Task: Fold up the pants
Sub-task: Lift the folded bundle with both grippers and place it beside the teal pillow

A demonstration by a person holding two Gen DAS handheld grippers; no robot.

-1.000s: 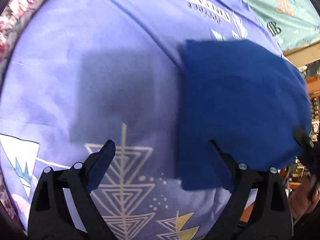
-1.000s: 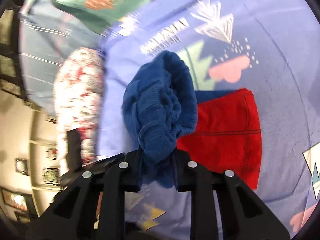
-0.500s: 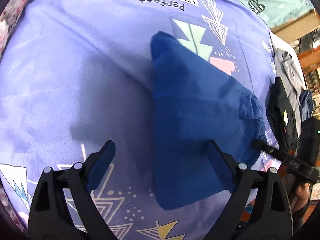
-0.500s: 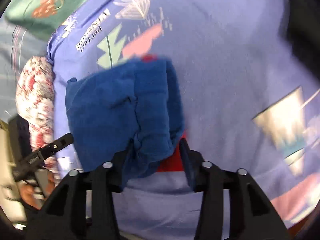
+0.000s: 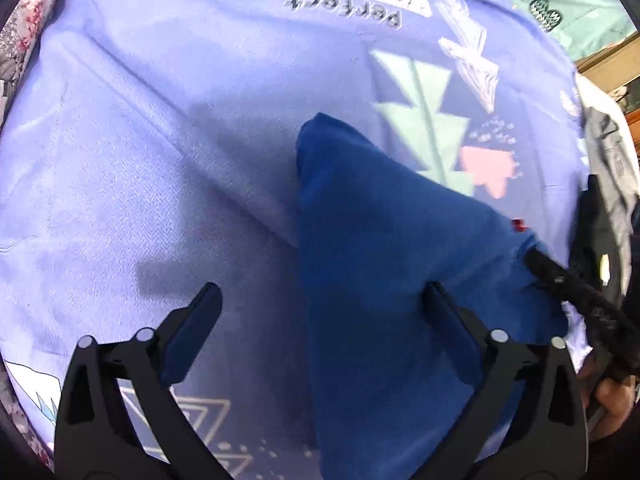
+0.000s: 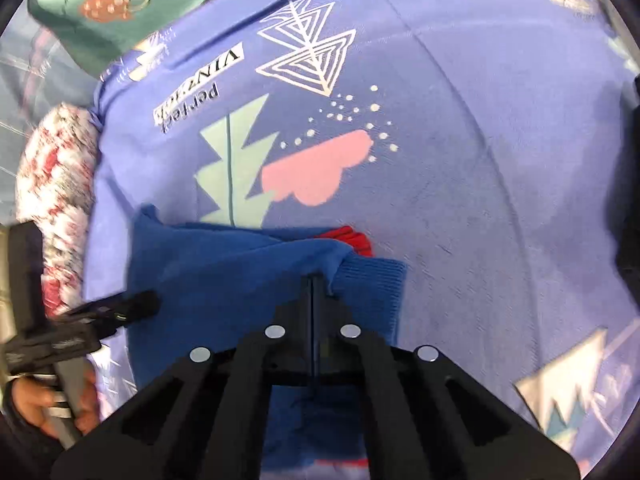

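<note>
1. My left gripper (image 5: 320, 312) jaws are opening, empty; the blue pants (image 5: 380, 264) lie under its right jaw.
2. My right gripper (image 6: 313, 280) jaws are fully closed at the pants' edge.
3. The pants rest on the purple bedsheet (image 5: 160, 140), a red garment (image 6: 352, 238) beneath.

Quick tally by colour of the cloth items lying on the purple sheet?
Blue: 1, pants
Red: 1, cloth peeking from under the pants
Black: 1, garment at the sheet edge
Grey: 1, garment beside it
Total: 4
</note>
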